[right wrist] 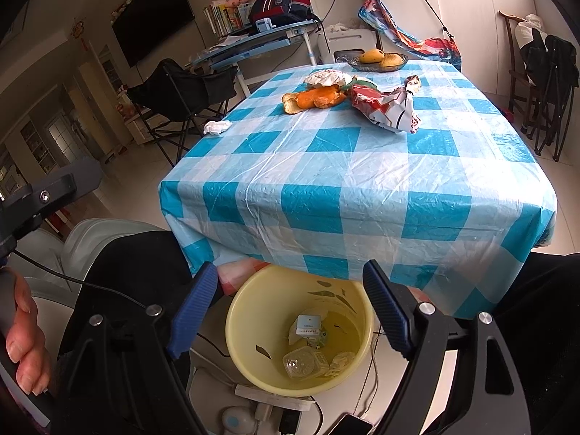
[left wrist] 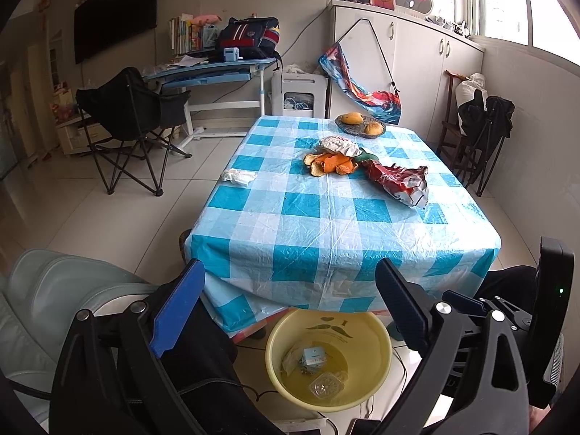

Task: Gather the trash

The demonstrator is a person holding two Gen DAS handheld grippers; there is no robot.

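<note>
Part of the job looks done: the round yellow plastic basin (right wrist: 253,326) on the floor already holds a small carton, a clear tub and paper; the orange peel (left wrist: 328,163), crumpled red-and-white snack bag (left wrist: 398,183) and white tissue wad (left wrist: 239,176) remain on the blue-checked table (left wrist: 326,224); the left gripper (left wrist: 286,311) and right gripper (right wrist: 290,311) both stand wide apart, holding nothing.

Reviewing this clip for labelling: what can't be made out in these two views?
- Print on the small box in the yellow basin: too small, both views.
- Green item behind the orange peels: mostly covered by the crumpled paper.
- Basin's far rim: hidden under the tablecloth overhang.
</note>
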